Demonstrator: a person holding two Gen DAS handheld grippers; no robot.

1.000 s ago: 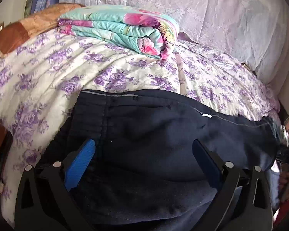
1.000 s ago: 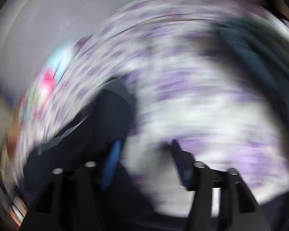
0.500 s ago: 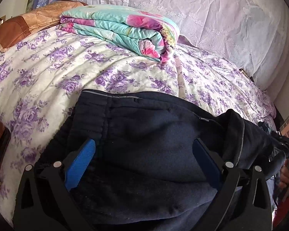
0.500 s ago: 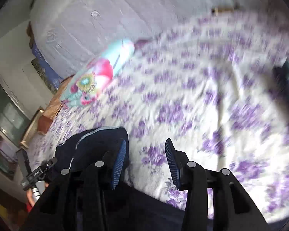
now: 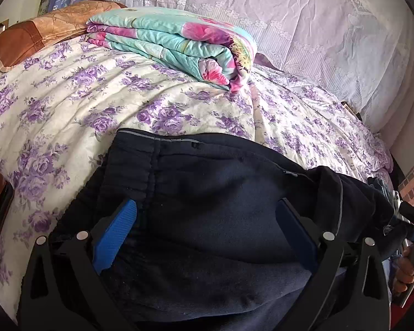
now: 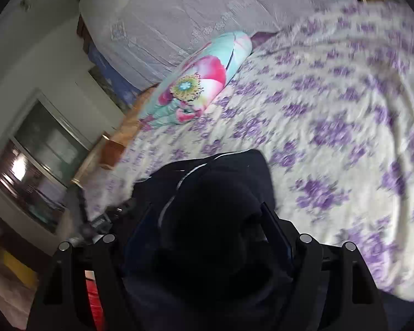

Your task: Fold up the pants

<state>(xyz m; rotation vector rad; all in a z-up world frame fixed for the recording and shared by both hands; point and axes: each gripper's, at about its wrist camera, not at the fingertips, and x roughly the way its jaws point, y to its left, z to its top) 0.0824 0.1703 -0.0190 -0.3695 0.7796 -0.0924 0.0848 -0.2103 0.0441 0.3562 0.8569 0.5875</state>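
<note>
Left wrist view goes from a brown cushion (image 5: 38, 37) at the far left edge of the bed (image 5: 69, 102), which has a white sheet with purple flowers. Beside the cushion lies a folded blanket (image 5: 176, 41), turquoise with pink flowers, and behind it stands a pale lilac lace cover (image 5: 303, 13). Nearer to the camera the navy pants (image 5: 220, 193) lie on the bed, the elastic waistband at the left and a folded part of the leg with a grey stripe at the right. The left claw (image 5: 207, 229) stands wide, its two blue pads apart on the dark cloth; I cannot tell if they press it. At the far right edge a hand (image 5: 408, 270) holds the handle of the other tool.

Right wrist view is partly blurred. A window (image 6: 41, 160) is at the left, then the folded blanket (image 6: 196, 82), then the flowered bed (image 6: 345, 110) to the right. In the lower middle the right claw (image 6: 207, 231) has just been opening its jaws. A thick bundle of the pants (image 6: 215, 201) fills the gap between them, and I cannot tell if the pads press on it.
</note>
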